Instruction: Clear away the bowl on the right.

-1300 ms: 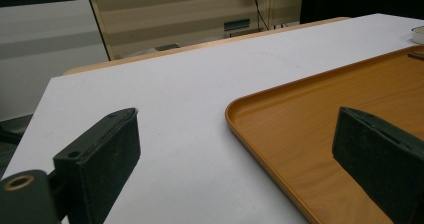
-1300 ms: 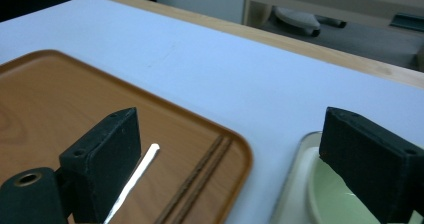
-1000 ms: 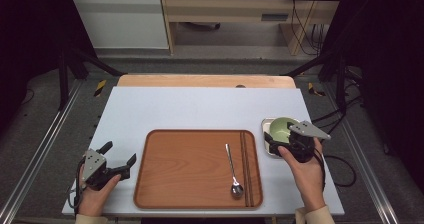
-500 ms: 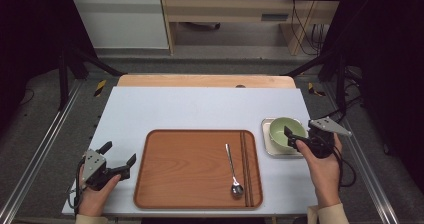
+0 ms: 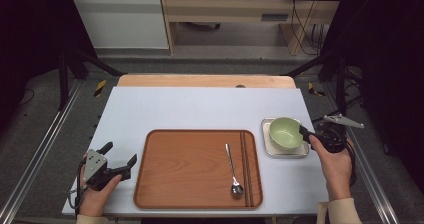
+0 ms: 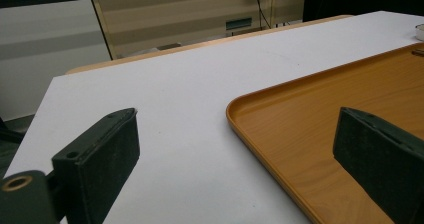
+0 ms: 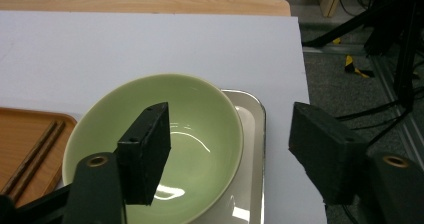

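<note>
While the right hand-held gripper straddles the near rim of the green bowl, its jaws have just been closing but stand partly open, one inside the bowl, one outside; pads not yet pressing. Bowl sits in the small cream dish on the counter, right of the wooden tray. Left hand-held gripper open, empty, beside the tray's left edge. Risk, as judged: glazed rim is slick and curved; a shallow pinch could slip, tip the bowl, or drag the dish along.
</note>
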`<state>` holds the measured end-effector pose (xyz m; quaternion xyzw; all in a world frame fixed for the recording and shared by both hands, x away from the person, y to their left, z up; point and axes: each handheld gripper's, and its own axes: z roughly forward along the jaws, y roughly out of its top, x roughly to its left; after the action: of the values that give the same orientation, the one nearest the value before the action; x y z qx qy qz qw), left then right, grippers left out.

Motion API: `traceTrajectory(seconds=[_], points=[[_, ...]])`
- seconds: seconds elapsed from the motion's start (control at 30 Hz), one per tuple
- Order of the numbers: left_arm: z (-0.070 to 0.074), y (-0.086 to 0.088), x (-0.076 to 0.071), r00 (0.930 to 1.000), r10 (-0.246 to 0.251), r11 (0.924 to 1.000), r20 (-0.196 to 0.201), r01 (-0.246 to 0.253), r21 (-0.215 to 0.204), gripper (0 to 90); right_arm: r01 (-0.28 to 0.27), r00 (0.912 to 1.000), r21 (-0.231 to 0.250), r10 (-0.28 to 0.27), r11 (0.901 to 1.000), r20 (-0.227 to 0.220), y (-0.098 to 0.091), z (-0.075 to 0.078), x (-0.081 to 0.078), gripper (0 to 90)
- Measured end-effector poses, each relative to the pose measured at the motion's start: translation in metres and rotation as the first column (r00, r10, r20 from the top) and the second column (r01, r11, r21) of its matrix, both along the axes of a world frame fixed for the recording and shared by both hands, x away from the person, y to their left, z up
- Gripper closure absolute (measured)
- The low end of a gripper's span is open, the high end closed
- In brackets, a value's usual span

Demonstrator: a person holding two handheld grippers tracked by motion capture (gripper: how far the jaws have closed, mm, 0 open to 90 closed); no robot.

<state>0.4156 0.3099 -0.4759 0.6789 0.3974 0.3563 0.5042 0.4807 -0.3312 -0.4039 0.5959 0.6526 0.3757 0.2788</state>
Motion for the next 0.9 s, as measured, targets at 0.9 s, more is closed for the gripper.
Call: traceTrajectory(seconds=[0.9], points=[[-0.001, -0.002, 0.001, 1.0000, 0.000, 1.0000, -0.007, 0.000, 0.009, 5.0, 0.001, 0.9555, 0.073, 0.021, 0.9974, -0.294, -0.003, -0.035, 0.044, 67.1]])
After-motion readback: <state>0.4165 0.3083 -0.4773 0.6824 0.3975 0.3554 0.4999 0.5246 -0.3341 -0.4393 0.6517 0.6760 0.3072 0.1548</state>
